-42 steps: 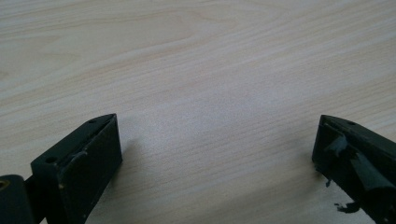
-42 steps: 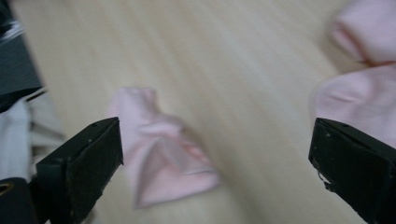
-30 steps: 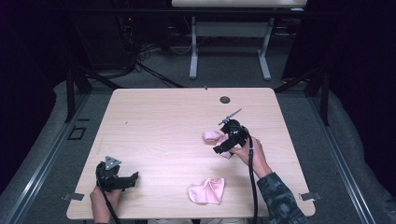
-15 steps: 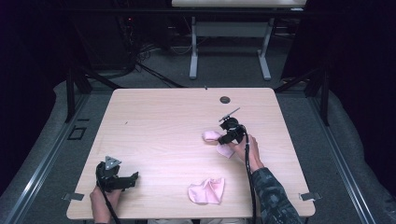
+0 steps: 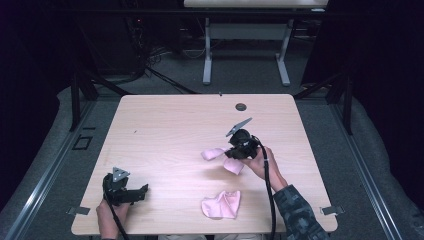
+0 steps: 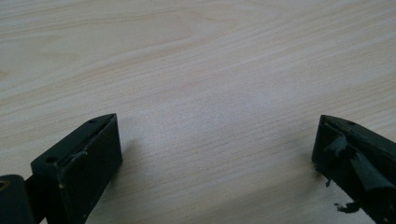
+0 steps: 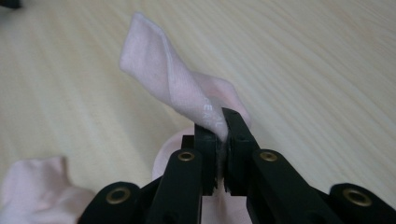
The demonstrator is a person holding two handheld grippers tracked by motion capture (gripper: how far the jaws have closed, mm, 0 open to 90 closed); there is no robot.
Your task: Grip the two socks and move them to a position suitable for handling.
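table (image 5: pixel 165 130): light wood | floor (image 5: pixel 250 80): grey carpet | surroundings: dark

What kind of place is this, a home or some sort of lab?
Most likely a lab or recording studio: a bare wooden table stands on grey floor between dark curtains, with cables on the floor behind it and a second table's legs beyond.

Bare table (image 5: pixel 165 135) across upper and left frame, second pink sock (image 5: pixel 221 205) obstructing lower centre, grommet (image 5: pixel 241 106) near far edge
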